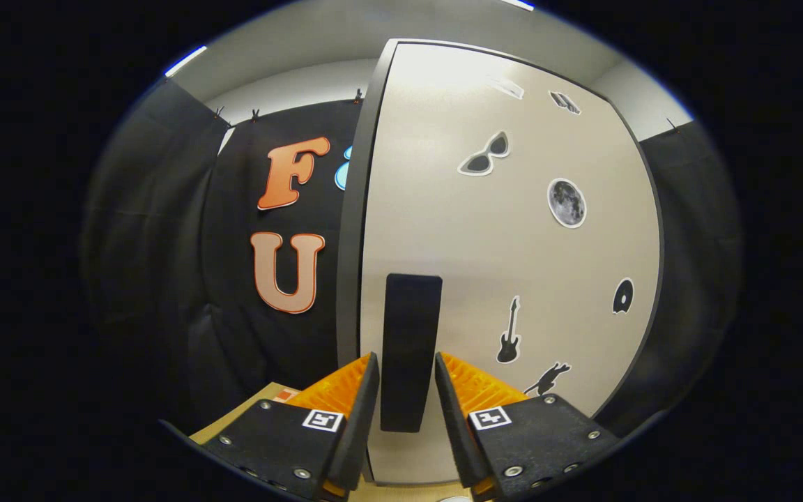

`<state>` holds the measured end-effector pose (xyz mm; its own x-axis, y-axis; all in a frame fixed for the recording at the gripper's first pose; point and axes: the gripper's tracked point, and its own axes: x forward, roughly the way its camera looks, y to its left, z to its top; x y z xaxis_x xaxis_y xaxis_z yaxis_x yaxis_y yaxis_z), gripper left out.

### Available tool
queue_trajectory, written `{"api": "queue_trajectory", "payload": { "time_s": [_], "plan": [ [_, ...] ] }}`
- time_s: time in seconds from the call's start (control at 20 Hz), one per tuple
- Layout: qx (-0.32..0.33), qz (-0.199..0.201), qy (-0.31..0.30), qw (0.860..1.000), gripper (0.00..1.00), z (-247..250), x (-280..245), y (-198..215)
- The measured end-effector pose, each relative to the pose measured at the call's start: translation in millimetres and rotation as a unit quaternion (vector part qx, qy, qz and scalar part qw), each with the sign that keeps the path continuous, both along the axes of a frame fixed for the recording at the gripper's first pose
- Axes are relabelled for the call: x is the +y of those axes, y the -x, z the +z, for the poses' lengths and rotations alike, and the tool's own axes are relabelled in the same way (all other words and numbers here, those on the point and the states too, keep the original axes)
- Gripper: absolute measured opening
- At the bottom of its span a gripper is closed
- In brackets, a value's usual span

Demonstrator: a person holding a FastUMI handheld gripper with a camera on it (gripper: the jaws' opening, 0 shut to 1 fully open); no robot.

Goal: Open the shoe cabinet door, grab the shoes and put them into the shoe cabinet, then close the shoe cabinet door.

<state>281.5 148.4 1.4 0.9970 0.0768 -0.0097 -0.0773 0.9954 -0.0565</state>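
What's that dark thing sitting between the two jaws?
In the gripper view, the cabinet door's black upright handle stands between the open jaws of the gripper, a small gap showing on either side, on the pale door.

I see tall pale flat-panel shoe cabinet door (443, 230) straight ahead of gripper (406, 373), upright, filling space beyond fingers. Dark upright bar handle (410, 348) on door near its left edge, sitting between two fingers, which straddle it with gaps either side, not pressing. Stickers scattered on door right of handle: sunglasses (485, 155) high, moon (567, 203) below and right of those, guitar (509, 340) just right of handle, disc (622, 296) near right edge. Black cloth wall (234, 314) behind, left of door.
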Motion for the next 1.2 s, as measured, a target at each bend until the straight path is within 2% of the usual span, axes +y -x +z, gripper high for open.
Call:
{"api": "queue_trajectory", "payload": {
  "time_s": [0.1, 0.3, 0.6, 1.2],
  "plan": [
    [0.000, -0.001, 0.000, 1.000, 0.40, -0.2, 0.1, 1.0],
    [0.007, 0.013, -0.019, 1.000, 0.35, -0.1, -0.9, 3.0],
    [0.003, 0.024, -0.024, 0.999, 0.32, 0.0, -4.5, 19.0],
    [0.001, 0.038, -0.030, 0.999, 0.29, 1.1, -35.9, 80.2]
  ]
}}
